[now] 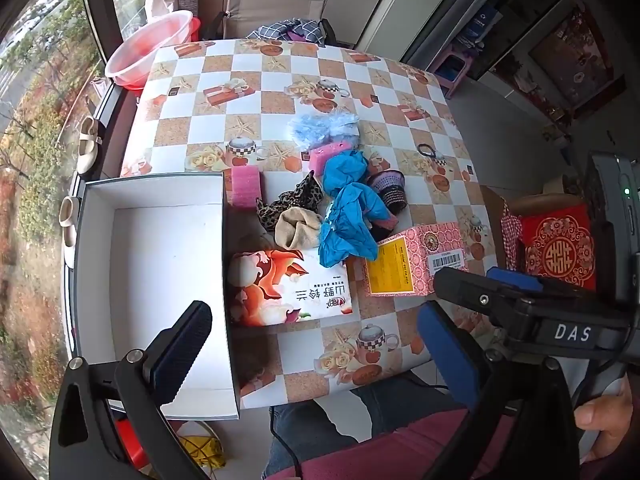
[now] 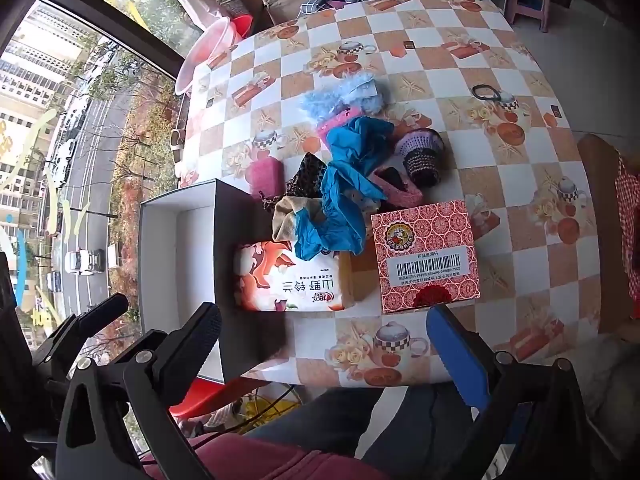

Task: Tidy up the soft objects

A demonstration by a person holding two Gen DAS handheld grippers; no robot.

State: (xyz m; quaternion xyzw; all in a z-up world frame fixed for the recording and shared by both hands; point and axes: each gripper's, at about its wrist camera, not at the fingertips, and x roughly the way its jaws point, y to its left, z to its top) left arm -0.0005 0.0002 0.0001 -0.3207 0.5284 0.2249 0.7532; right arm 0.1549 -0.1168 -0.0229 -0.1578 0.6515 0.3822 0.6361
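Note:
A pile of soft things lies mid-table: crumpled blue cloth (image 1: 348,216) (image 2: 344,184), a light blue fluffy piece (image 1: 320,126) (image 2: 344,94), two pink sponges (image 1: 244,186) (image 1: 330,154), a leopard scrunchie (image 1: 292,200), a beige sock (image 1: 298,226) (image 2: 286,216) and a purple knitted item (image 1: 390,190) (image 2: 420,156). An open white box (image 1: 160,280) (image 2: 176,260) stands at the left edge, nothing inside. My left gripper (image 1: 316,348) hovers open over the table's near edge. My right gripper (image 2: 324,340) is open beside it, nothing between its fingers.
A tissue pack (image 1: 288,288) and a pink patterned carton (image 1: 412,260) lie near the front. A black hair tie (image 1: 428,150) sits at the right. A pink basin (image 1: 152,48) and a folding chair (image 1: 276,4) stand behind the table. A person's legs (image 1: 340,420) are below.

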